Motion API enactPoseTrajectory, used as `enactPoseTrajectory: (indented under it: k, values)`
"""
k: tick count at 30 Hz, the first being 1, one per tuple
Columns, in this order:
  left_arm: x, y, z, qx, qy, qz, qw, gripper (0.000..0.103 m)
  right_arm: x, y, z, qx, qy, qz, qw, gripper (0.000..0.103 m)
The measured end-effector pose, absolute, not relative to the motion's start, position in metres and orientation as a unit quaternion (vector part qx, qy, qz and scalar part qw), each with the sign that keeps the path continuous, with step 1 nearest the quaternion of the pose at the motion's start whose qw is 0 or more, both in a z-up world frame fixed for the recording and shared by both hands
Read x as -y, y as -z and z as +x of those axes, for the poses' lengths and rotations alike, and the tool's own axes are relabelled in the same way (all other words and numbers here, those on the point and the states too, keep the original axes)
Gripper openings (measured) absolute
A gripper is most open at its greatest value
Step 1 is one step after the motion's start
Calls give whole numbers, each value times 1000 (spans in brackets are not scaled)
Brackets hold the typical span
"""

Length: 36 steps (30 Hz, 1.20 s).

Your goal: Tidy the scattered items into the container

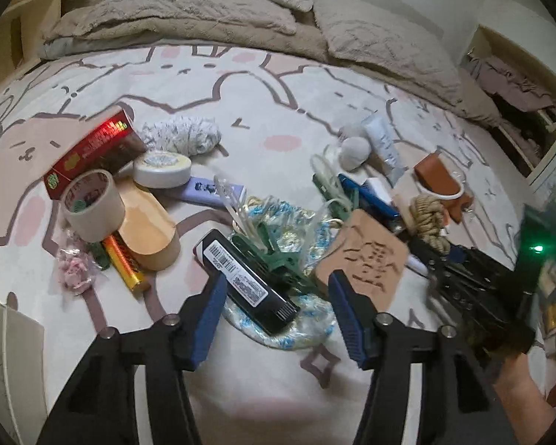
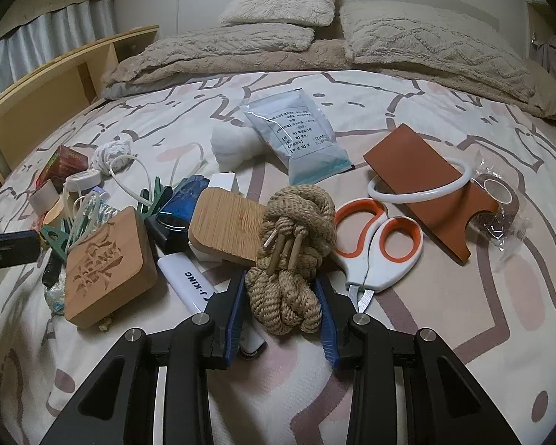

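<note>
Left gripper (image 1: 278,289): jaws apart, pads pressing on nothing. A black box (image 1: 246,276) with a barcode label lies slantwise between the blue pads (image 1: 211,315), resting on a blue-and-white plastic bag (image 1: 300,330). Whether the left pad touches the box cannot be told.

Right gripper (image 2: 283,306): clenched on a rope bundle (image 2: 293,244), one blue pad against each side of its lower coils. The bundle rests on the bed (image 2: 444,315).

The container cannot be identified in either view. The items lie scattered across the patterned bed cover.

Toward the left edge of the bed:
- red box (image 1: 92,152)
- tape roll (image 1: 92,204), just in front of the red box
- round white tin (image 1: 163,170)
- battery (image 1: 126,263), beside a tan wooden block (image 1: 148,233)

Near the middle:
- carved wooden block (image 2: 107,259), beside green clips (image 1: 274,256)
- white lighter (image 2: 187,282), between the carved block and the rope bundle
- bamboo block (image 2: 226,222), touching the rope bundle

Toward the right edge:
- scissors (image 2: 378,244) with orange-lined handles, just beside the rope bundle
- brown leather piece (image 2: 426,181) with a white ring (image 2: 422,189) lying over it
- pale blue pouch (image 2: 296,137), farther back toward the pillows (image 2: 419,37)
</note>
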<state>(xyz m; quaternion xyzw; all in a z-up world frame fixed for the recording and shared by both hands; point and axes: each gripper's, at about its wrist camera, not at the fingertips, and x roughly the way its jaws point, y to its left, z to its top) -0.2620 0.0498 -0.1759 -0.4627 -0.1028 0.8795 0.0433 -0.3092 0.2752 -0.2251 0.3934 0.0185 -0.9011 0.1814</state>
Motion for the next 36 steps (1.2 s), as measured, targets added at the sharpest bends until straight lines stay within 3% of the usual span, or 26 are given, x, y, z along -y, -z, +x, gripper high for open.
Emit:
enactPoseTrajectory:
  k: [4,5,9,36]
  values:
    - [-48,181,-266,104,-880,-461,47,31,-274,225,-309,-24,902,392,178,36]
    - [-49,180,-266,103,-881,-459,52,20,-273,225,-309,-26,903,392,177,36]
    - [-52,174,-264,96,-885,-452,66,12,-272,224,-307,-32,904,390,173,36]
    - [-63,139,-155,57,-864,-480,139,10,-286,214,-223,10,890,416,188,36]
